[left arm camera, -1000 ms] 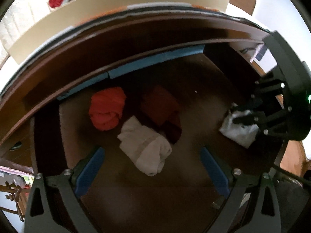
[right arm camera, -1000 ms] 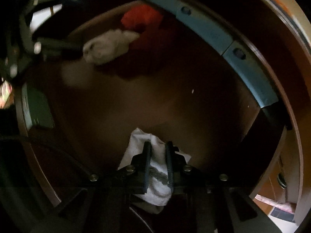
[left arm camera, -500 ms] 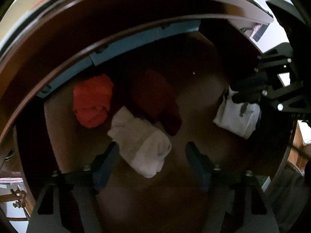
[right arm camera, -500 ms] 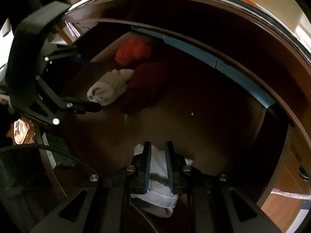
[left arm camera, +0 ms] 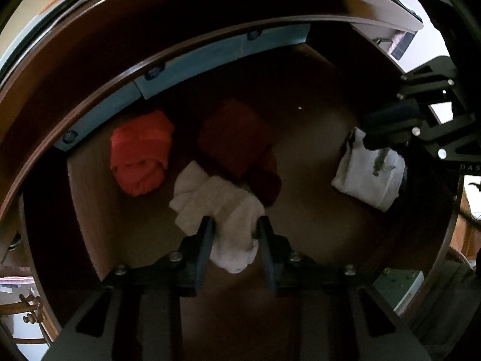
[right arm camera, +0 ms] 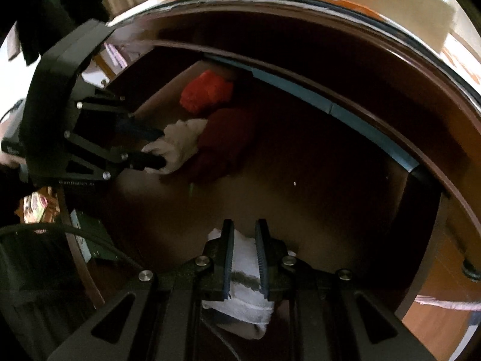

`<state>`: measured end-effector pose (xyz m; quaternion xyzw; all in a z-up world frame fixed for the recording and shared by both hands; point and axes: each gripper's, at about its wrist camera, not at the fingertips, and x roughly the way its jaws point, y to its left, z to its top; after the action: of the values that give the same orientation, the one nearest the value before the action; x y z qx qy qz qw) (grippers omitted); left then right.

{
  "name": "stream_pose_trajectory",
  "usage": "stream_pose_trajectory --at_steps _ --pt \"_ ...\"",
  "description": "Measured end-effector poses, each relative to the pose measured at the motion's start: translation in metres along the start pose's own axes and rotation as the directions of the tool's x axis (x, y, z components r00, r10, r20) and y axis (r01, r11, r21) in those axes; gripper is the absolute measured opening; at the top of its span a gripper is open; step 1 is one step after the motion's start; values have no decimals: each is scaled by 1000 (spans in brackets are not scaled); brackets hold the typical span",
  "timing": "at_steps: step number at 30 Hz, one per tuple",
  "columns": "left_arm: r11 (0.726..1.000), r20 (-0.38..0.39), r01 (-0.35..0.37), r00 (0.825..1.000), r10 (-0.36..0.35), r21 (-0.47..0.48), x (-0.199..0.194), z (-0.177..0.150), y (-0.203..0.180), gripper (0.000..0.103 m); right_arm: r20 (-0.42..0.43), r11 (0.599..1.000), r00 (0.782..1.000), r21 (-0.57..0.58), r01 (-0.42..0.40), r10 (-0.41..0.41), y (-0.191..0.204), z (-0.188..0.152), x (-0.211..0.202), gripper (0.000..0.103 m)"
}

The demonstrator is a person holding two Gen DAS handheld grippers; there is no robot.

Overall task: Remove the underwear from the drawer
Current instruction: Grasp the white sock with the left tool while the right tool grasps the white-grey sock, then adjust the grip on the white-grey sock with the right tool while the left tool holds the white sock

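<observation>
Inside the dark wooden drawer (left arm camera: 309,210) a cream rolled underwear (left arm camera: 216,201) lies between the fingers of my left gripper (left arm camera: 234,225). Its jaws are closing and both pads touch the cloth. The right wrist view shows that same grip from the side, left gripper (right arm camera: 154,149) on the cream roll (right arm camera: 180,144). My right gripper (right arm camera: 243,249) is shut on a white underwear with a grey stripe (right arm camera: 240,297), which hangs just above the drawer floor at the right (left arm camera: 366,177). An orange-red underwear (left arm camera: 141,156) and a dark red one (left arm camera: 237,141) lie behind the cream roll.
A blue strip (left arm camera: 192,60) runs along the drawer's back wall under the dresser top. The drawer's side wall (right arm camera: 427,210) stands close on the right. Bare drawer floor (right arm camera: 300,186) lies between the two grippers.
The left jaws have narrowed from wide apart to touching the cream roll, and the gripper has sunk onto it. The right gripper has risen a little with the white underwear.
</observation>
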<state>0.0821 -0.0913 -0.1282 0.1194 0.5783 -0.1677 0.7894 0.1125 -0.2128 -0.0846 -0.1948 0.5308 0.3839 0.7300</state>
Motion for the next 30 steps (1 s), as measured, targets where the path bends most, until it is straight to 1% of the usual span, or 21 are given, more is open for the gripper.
stream_pose_trajectory --at_steps 1,3,4,5,6,7,9,13,14,16,21,22,23,24,27,30 --pt "1000 2 5 1000 -5 2 -8 -7 6 28 -17 1000 1000 2 0 0 -1 1 3 17" --pt "1000 5 16 1000 -16 0 -9 -8 7 28 -64 1000 998 15 6 -5 -3 2 5 18" --pt "1000 8 21 1000 -21 0 -10 -8 10 28 -78 1000 997 16 7 -6 -3 3 5 23" --pt "1000 13 27 1000 -27 0 -14 -11 14 28 -86 1000 996 24 8 -6 -4 4 4 34" --pt "1000 16 31 999 -31 0 -15 -12 16 28 -88 999 996 33 8 -5 -5 5 -1 38" --pt "999 20 37 999 -37 -1 -16 -13 17 28 -86 999 996 40 3 1 -5 6 -9 41" --pt "999 25 47 999 -47 -2 -20 -16 21 28 -75 998 997 57 -25 29 -6 8 -26 41" --pt "998 33 59 998 -59 4 -29 -22 27 28 -78 998 996 47 -35 39 -2 1 -57 42" --pt "998 34 59 998 -59 5 -30 -22 28 28 -76 997 995 56 -53 58 -2 -2 -64 42" --pt "998 36 62 997 -62 7 -31 -23 29 28 -67 989 989 83 -123 129 -4 -10 -79 43" --pt "998 35 60 998 -60 10 -34 -23 31 28 -22 971 975 98 -219 222 -1 -30 -122 44" --pt "998 33 58 998 -59 10 -34 -23 31 28 -13 968 972 100 -232 234 -1 -32 -124 47" --pt "998 32 57 998 -57 10 -34 -22 30 28 -1 966 971 105 -237 238 -3 -33 -128 53" --pt "998 31 56 998 -56 10 -34 -22 30 28 4 969 976 121 -217 218 -6 -35 -129 56" --pt "999 27 48 998 -48 8 -33 -22 31 28 -30 980 989 147 -137 143 -10 -32 -103 57" --pt "999 21 45 999 -45 4 -32 -22 29 28 -40 977 991 176 -121 130 -16 -27 -69 57"
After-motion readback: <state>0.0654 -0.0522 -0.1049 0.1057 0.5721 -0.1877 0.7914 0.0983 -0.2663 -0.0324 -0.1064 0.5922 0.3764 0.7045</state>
